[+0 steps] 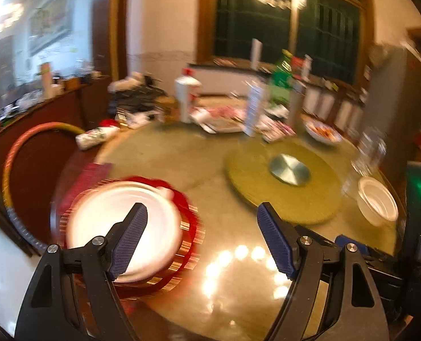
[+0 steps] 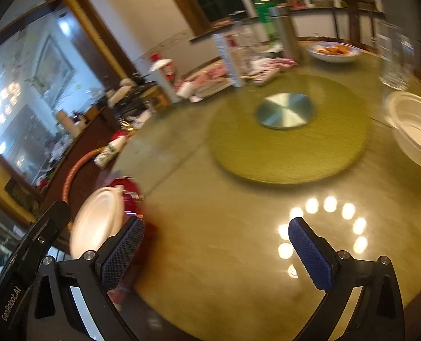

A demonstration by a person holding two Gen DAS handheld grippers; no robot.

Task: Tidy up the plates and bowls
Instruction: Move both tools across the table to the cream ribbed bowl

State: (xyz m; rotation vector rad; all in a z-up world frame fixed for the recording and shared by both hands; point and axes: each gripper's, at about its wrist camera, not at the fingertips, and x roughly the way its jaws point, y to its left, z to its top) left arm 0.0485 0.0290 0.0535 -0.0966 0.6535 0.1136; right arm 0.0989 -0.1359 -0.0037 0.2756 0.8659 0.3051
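Grippers, left (image 1: 202,238) and right (image 2: 216,253), hovered spread wide and empty over the table (image 2: 224,227). Nearby on the left sat a white plate (image 1: 119,221) atop red ones; bowls (image 2: 418,130) stood farther right.

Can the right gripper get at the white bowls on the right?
Probably yes: the right gripper is open and empty, and only bare table lies between it and the white bowls.

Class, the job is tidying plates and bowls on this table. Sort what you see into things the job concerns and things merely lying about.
Job:
white round plate on red plate
stacked white plastic bowls

Lying about:
green plastic bottle
silver metal disc
patterned bowl of food
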